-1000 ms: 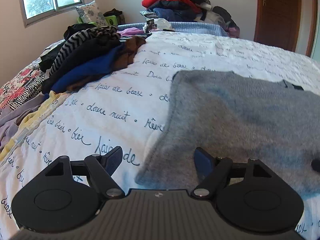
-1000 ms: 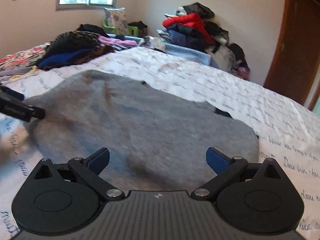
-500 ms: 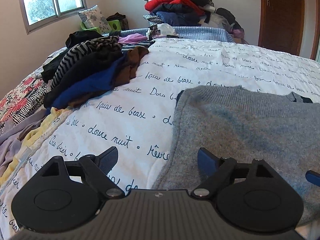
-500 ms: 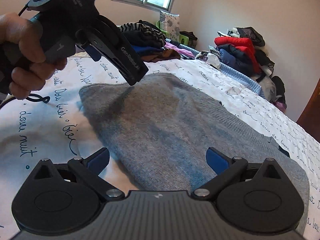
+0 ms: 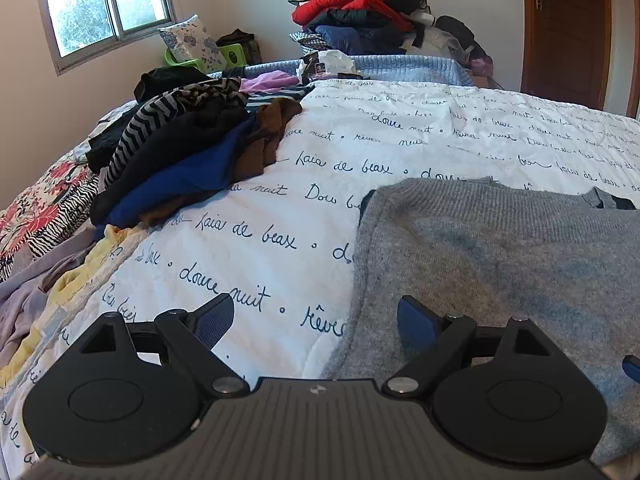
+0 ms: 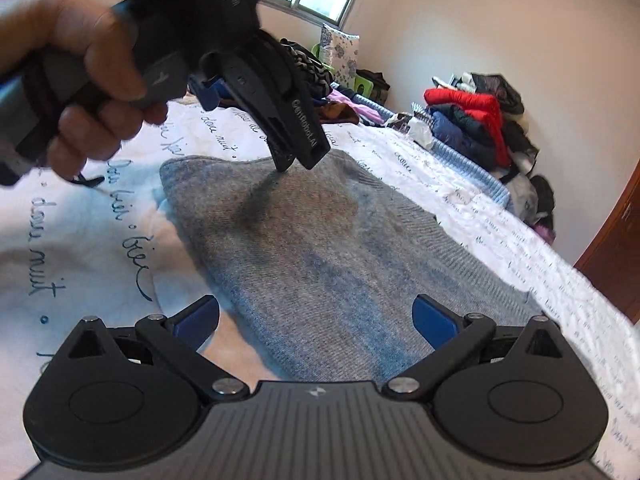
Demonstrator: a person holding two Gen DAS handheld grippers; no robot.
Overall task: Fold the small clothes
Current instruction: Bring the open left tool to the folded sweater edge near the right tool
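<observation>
1. Lying flat on the white bedspread printed with dark handwriting (image 5: 280, 200), the grey knitted sweater (image 5: 500, 264) is seen spread out, its long axis running away from the near edge of the bed towards the far right in the right wrist view.

2. The left gripper (image 5: 316, 316) is held with its fingers wide apart; its jaws have just been opening, and nothing is gripped. In its own view the left edge of the sweater passes between the two fingers: the right finger (image 5: 416, 322) is over the knit, the left finger (image 5: 214, 318) over bare bedspread.

3. The right gripper (image 6: 316, 318) is likewise held with fingers spread and empty, the near corner of the sweater (image 6: 320, 264) lying just ahead between them.

4. In the right wrist view the left gripper (image 6: 296, 152), carried in a hand (image 6: 92, 80), is seen pointing down at the far corner of the sweater, very close to the knit; contact cannot be told.

5. Each gripper is judged nearest to one end of the same long edge, so that edge is likely to be pinched at both ends and carried across.
</observation>
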